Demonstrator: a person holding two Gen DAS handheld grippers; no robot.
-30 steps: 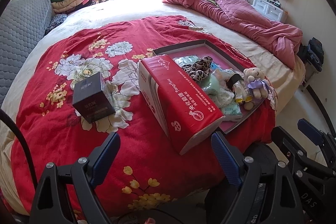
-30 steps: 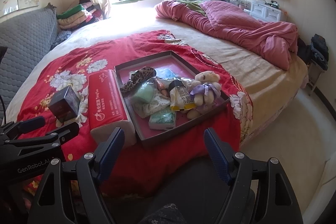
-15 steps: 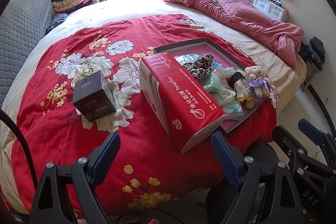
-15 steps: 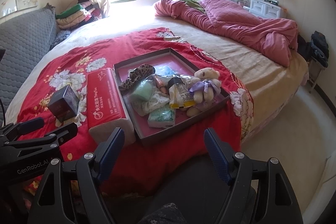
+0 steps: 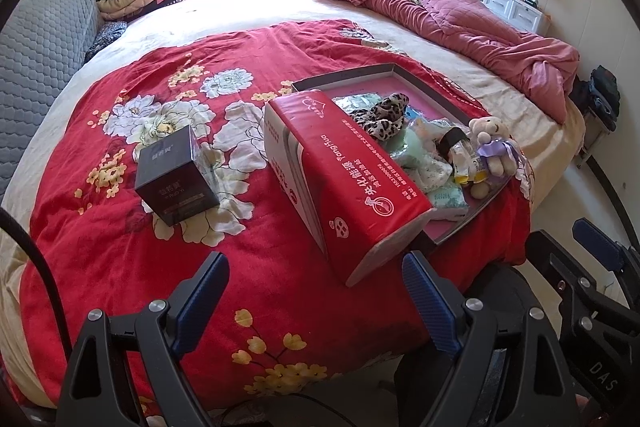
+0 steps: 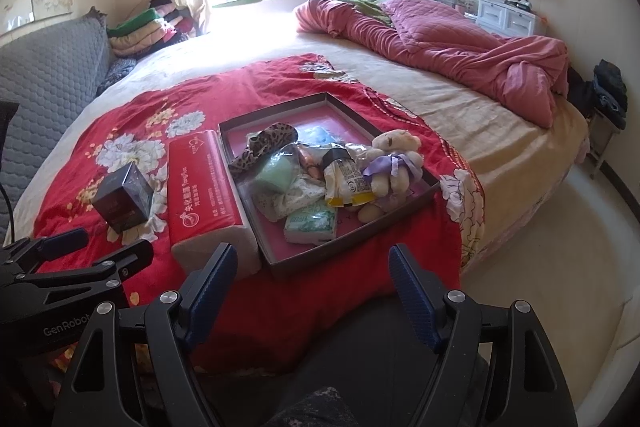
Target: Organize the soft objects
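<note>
Both grippers are just hanging at the near edge of the bed (image 6: 500, 131). The left hand-held gripper (image 5: 316, 303) and the right hand-held gripper (image 6: 312, 291) have their fingers spread wide with nothing between them. The soft stuff sits piled in the shallow tray (image 6: 276, 259) on the red floral blanket (image 5: 120, 247): teddy bear (image 6: 394, 163), leopard-print fabric (image 6: 264, 143), tissue packs (image 6: 310, 223). A red tissue box (image 5: 344, 179) sits just left of the tray, and a dark box (image 5: 176, 175) lies further left.

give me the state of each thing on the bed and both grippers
left gripper: open, empty
right gripper: open, empty
tray: open, piled with items
tissue pack: lying flat beside tray
black box: closed, upright on red blanket
teddy bear: lying in tray
squeeze pouch: capped, lying in tray
</note>
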